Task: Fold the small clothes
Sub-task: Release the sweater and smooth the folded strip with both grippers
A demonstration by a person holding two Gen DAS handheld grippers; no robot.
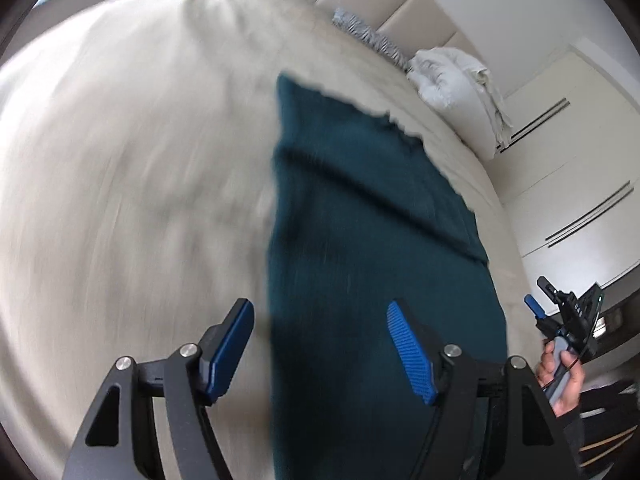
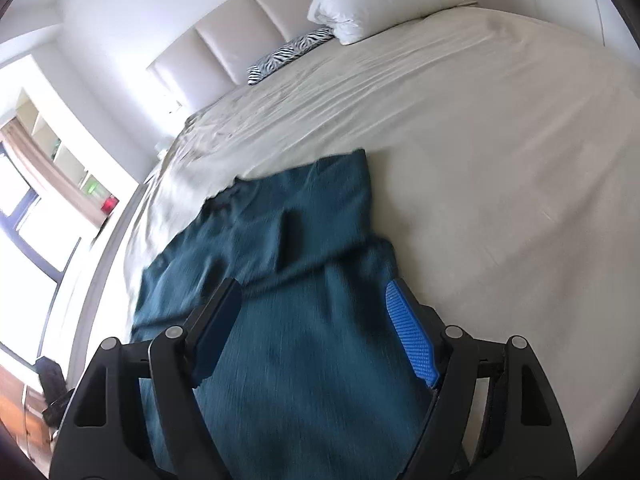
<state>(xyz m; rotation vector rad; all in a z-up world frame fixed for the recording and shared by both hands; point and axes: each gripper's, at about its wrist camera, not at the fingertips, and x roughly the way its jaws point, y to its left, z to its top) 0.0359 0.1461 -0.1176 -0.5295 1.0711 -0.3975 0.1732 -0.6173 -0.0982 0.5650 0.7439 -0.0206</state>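
Both tools stand with jaws wide apart and nothing clamped, the left tool (image 1: 320, 344) and the right tool (image 2: 316, 332) each hovering above the dark teal garment (image 2: 304, 240), which lies spread flat on the cream bed (image 2: 500, 140)

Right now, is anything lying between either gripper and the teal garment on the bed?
Nothing visible. The teal garment lies flat on the beige sheet, directly below the open left gripper and open right gripper. Pillows sit far off by the headboard.
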